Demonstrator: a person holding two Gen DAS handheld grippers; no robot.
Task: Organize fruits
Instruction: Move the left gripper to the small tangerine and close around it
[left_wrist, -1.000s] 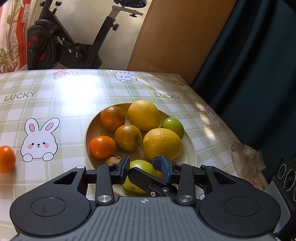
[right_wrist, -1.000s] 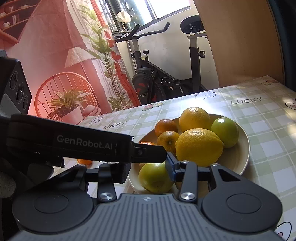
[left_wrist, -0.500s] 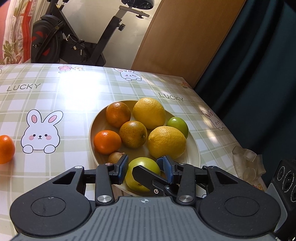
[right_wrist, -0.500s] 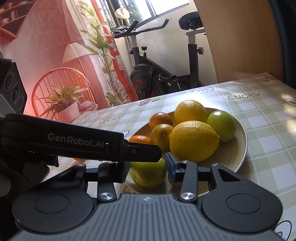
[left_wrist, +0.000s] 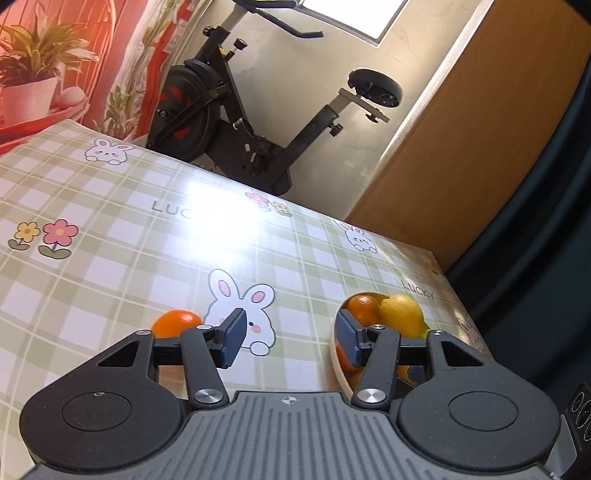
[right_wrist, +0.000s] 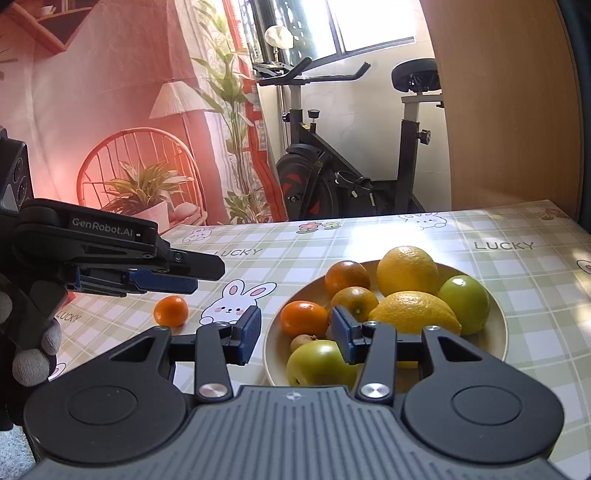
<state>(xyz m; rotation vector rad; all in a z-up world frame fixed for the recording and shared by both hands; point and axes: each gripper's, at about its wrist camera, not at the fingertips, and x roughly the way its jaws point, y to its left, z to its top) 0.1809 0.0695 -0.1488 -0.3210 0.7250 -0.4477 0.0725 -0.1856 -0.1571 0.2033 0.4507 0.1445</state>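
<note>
Now, left gripper (left_wrist: 288, 341): wide apart, empty; tangerine (left_wrist: 176, 322) just outside its left finger.
Right gripper (right_wrist: 295, 334): spread, empty, over plate (right_wrist: 495, 325) rim.

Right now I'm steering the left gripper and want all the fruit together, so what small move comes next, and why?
Probably shift the open left gripper left and down to straddle the small orange. It is the only fruit lying on the tablecloth, beside the bunny print, apart from the plate; the left jaws hold nothing.
</note>
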